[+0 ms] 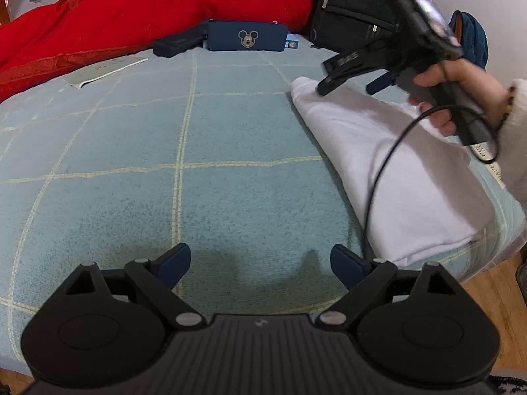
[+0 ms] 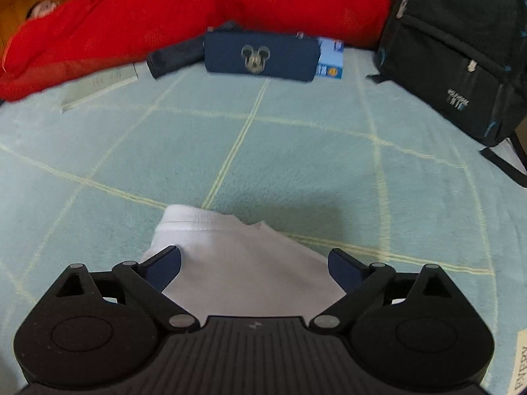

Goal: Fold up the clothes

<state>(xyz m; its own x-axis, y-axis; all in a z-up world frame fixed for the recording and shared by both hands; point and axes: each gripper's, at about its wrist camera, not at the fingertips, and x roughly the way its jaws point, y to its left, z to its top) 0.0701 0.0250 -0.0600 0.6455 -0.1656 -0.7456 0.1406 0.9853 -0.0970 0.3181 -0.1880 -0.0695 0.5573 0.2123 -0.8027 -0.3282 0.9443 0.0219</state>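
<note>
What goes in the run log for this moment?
left gripper: open, over bare bedspread | right gripper: open, nothing gripped, above folded white shirt | shirt: lying folded near bed edge

You are working in a home bedroom: the surface in front of you is a bed (image 1: 131, 151) spread with a pale blue blanket crossed by light check lines, and a bulky red quilt (image 1: 148, 10) is heaped along its far side. Personal things lie on it, a navy pencil case (image 1: 245, 36) with a cartoon mouse badge, a black backpack (image 2: 461, 49) and a thin booklet (image 1: 105, 69). Wooden floor (image 1: 487, 283) shows past the bed's corner.
</note>
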